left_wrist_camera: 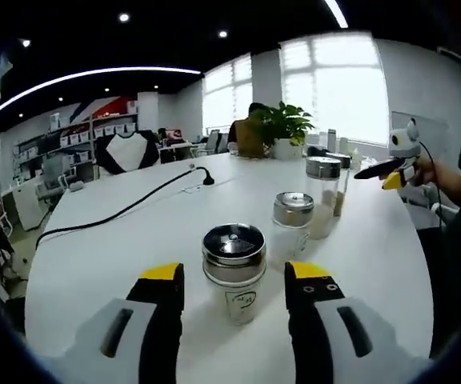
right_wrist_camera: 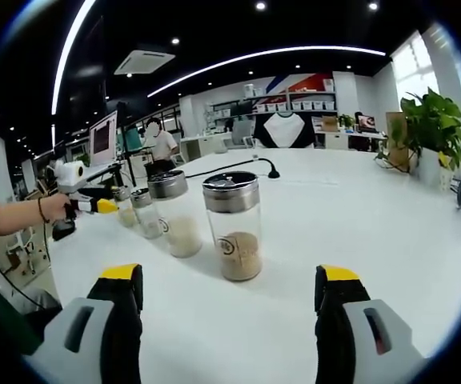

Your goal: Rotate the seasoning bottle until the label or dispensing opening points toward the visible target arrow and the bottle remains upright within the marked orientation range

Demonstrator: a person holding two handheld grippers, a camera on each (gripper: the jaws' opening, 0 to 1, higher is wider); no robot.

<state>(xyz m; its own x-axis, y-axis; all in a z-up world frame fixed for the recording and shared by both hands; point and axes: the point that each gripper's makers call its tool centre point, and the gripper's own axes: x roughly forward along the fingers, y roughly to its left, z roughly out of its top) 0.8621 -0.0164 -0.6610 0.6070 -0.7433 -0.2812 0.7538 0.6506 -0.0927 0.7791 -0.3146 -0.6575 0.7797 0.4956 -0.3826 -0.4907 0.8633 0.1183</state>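
Several steel-lidded glass seasoning bottles stand in a row on the white table [left_wrist_camera: 94, 264]. In the left gripper view the nearest bottle [left_wrist_camera: 234, 276] stands upright between my left gripper's [left_wrist_camera: 234, 274] open jaws, with a gap on each side. Its printed label faces the camera. Behind it stand a short bottle [left_wrist_camera: 292, 222] and a tall bottle [left_wrist_camera: 323, 196]. My right gripper [left_wrist_camera: 386, 174] is at the far end of the row, held by a hand. In the right gripper view my right gripper [right_wrist_camera: 230, 276] is open, just short of a bottle of brown seasoning [right_wrist_camera: 234, 236]. The left gripper [right_wrist_camera: 101, 206] is at the left.
A black cable with a gooseneck end [left_wrist_camera: 146, 200] crosses the table's far left. A potted plant [left_wrist_camera: 282, 128] stands at the far edge, with a person seated behind it. More bottles [right_wrist_camera: 174, 214] line up leftward in the right gripper view. Shelves and desks fill the room beyond.
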